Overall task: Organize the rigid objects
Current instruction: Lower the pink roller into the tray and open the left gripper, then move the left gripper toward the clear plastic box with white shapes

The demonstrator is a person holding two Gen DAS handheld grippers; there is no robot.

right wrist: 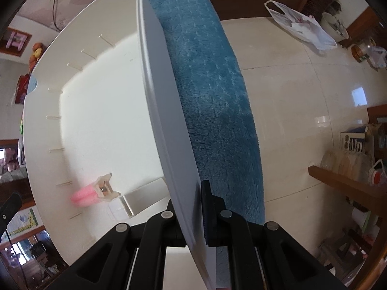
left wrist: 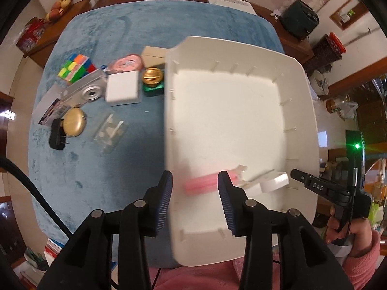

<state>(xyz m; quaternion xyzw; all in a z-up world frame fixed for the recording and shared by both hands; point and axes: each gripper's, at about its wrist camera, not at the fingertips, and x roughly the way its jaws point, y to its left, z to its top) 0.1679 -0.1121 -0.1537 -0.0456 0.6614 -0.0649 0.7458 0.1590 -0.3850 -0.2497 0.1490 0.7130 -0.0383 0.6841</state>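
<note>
A large white bin (left wrist: 300,111) sits on the blue cloth; its right wall (right wrist: 167,145) is pinched by my shut right gripper (right wrist: 193,207). Inside lie a pink clip-like object (left wrist: 203,181), also in the right wrist view (right wrist: 84,197), and a white piece (left wrist: 275,181). My left gripper (left wrist: 196,188) is open and empty above the bin's near-left corner. Left of the bin lie a Rubik's cube (left wrist: 76,67), a silver camera (left wrist: 84,89), a white box (left wrist: 123,88), a gold-and-green object (left wrist: 152,81), a gold disc (left wrist: 73,121), a black plug (left wrist: 56,134) and a clear case (left wrist: 110,133).
A pink tape dispenser (left wrist: 125,64) and a beige box (left wrist: 153,56) lie behind the pile. A card (left wrist: 49,107) lies under the camera. The blue cloth (right wrist: 212,111) drops to a tiled floor (right wrist: 302,96) on the right. Shelves and cabinets stand around.
</note>
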